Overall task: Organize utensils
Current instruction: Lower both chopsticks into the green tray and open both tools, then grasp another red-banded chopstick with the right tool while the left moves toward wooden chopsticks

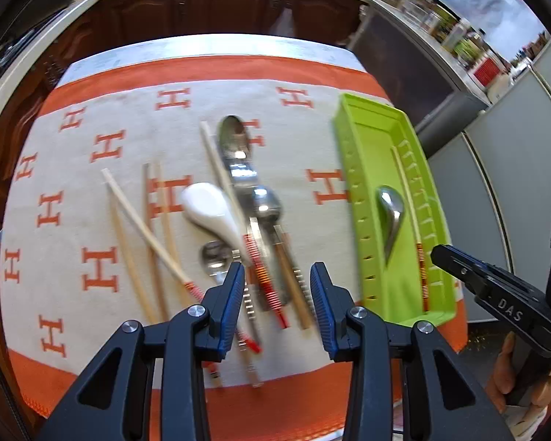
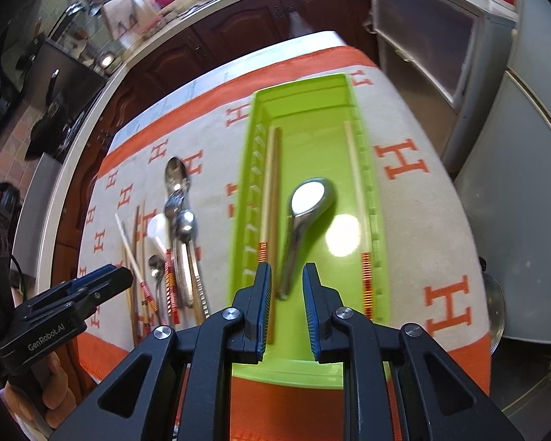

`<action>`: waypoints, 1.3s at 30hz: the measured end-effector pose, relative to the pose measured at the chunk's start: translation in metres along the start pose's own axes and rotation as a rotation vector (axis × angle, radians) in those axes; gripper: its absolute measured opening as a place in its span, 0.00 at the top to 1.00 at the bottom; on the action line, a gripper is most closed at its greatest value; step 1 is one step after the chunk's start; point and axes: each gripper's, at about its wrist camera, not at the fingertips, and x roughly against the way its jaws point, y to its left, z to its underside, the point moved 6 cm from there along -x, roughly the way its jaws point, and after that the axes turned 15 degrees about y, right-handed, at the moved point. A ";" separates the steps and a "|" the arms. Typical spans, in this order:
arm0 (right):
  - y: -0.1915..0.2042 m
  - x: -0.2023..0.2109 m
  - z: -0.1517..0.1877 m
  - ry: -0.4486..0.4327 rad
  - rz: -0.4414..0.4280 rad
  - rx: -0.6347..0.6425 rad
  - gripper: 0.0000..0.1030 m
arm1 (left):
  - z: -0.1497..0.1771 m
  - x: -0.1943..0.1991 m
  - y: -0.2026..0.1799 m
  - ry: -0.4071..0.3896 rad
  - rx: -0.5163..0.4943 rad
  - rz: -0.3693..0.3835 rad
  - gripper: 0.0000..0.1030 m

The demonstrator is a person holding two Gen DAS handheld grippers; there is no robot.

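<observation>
While my left gripper [image 1: 277,286] hangs part-open and empty over the loose utensils [image 1: 238,228] on the cloth [image 1: 73,191], my right gripper [image 2: 286,286], narrowly parted, holds nothing above the green tray [image 2: 312,371] containing a metal spoon [image 2: 305,217] and chopsticks [image 2: 272,183].

green tray [image 2: 380,220], metal spoon [image 2: 305,213], chopsticks [image 2: 272,183]

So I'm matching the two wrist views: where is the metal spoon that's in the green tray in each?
Left wrist: metal spoon right of centre, inside the green tray.
Right wrist: spoon at centre, in the tray, just beyond the fingertips.
Shared landmark: white spoon on the cloth.
</observation>
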 end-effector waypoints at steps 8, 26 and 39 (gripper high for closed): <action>0.072 -0.011 0.004 0.043 -0.004 0.142 0.83 | 0.014 0.001 0.050 -0.009 0.078 -0.011 0.65; 0.210 -0.076 0.007 0.224 -0.005 0.406 0.83 | 0.046 -0.013 0.150 0.019 0.223 0.027 0.65; 0.250 -0.144 -0.011 0.325 0.063 0.498 0.83 | 0.053 -0.024 0.172 0.033 0.248 0.078 0.65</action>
